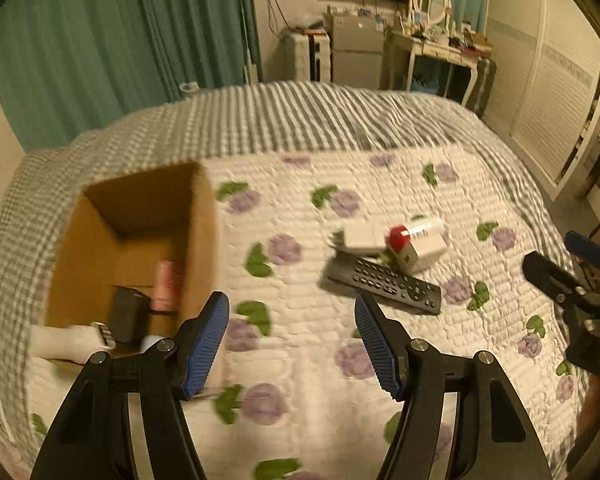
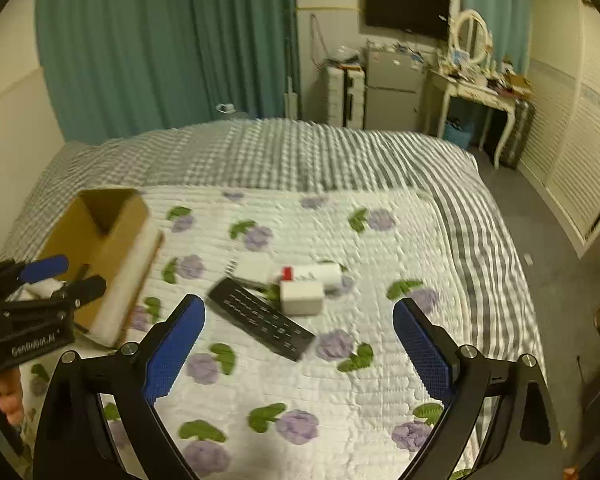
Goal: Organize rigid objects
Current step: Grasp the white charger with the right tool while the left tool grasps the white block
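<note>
Both claws empty, nothing between the jaws. Left claw [image 1: 292, 344] is about half open beside the cardboard box [image 1: 140, 240]; right claw [image 2: 298, 344] is spread wide, aimed at the pile on the bed [image 2: 340, 152]

Box sits on the left of the flowered quilt [image 2: 380, 360] and already has stuff in it: a pink cylinder [image 1: 168, 286], a dark block [image 1: 128, 314], something white at the near edge, too blurred to name

Still out, mid-quilt: black remote [image 2: 262, 318], white box [image 2: 302, 298] touching it, white tube with red cap [image 2: 320, 273] just behind, another white piece beside that

My read: remote is the next pick. Stiff, light, smooth plastic, so it could slip. Grab across the narrow width near the middle, not the ends, or it'll pivot. Quilt is soft, so the pads can press in under the edges. White box looks light and rigid; take it on flat opposite faces
</note>
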{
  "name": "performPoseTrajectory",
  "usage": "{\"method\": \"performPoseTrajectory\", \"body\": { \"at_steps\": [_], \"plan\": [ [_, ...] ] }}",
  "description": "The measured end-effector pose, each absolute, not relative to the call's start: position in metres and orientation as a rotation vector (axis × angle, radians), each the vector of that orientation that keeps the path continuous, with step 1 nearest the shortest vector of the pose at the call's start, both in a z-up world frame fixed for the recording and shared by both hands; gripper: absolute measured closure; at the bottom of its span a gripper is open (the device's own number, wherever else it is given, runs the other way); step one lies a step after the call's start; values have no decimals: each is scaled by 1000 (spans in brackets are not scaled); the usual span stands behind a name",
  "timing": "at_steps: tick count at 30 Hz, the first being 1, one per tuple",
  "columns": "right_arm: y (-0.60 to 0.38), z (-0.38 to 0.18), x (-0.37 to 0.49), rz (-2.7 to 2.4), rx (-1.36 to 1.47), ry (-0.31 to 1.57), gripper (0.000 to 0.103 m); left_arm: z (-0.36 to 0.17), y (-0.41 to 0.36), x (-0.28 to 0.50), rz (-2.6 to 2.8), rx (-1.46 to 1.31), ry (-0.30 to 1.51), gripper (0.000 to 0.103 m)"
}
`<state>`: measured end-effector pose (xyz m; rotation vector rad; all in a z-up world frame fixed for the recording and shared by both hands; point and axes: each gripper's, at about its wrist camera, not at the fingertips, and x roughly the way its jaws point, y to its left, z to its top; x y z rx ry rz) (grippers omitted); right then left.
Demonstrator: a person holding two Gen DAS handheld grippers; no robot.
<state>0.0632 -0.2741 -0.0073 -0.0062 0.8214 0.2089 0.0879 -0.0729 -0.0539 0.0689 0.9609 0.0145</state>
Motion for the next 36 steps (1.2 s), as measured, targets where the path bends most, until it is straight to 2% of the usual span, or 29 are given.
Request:
{"method": "performPoseTrajectory", "body": {
  "at_steps": [8, 17, 19, 21, 23, 26, 36],
  "plan": [
    [-283, -69, 88, 214, 30, 888, 7, -109, -96, 118, 17, 82, 1033, 35],
    [-260, -119, 141, 243, -6, 916, 11, -140, -96, 156, 22, 126, 1039, 35],
    [-256, -129, 151, 250, -10, 938, 15, -145, -95, 162, 20, 129, 1049, 35],
    [-252, -138, 161, 272, -2, 955, 25, -148, -94, 167, 17, 144, 1038, 35],
    [-248, -145, 166, 273, -23, 957, 28, -152, -93, 172, 27, 160, 1038, 35],
    [-242, -149, 172, 250, -80, 943, 49, -156, -93, 180, 13, 142, 1042, 35],
    [-269, -123, 164, 191, -44, 863, 50, -160, -125, 202, -105, 163, 1029, 35]
  ]
}}
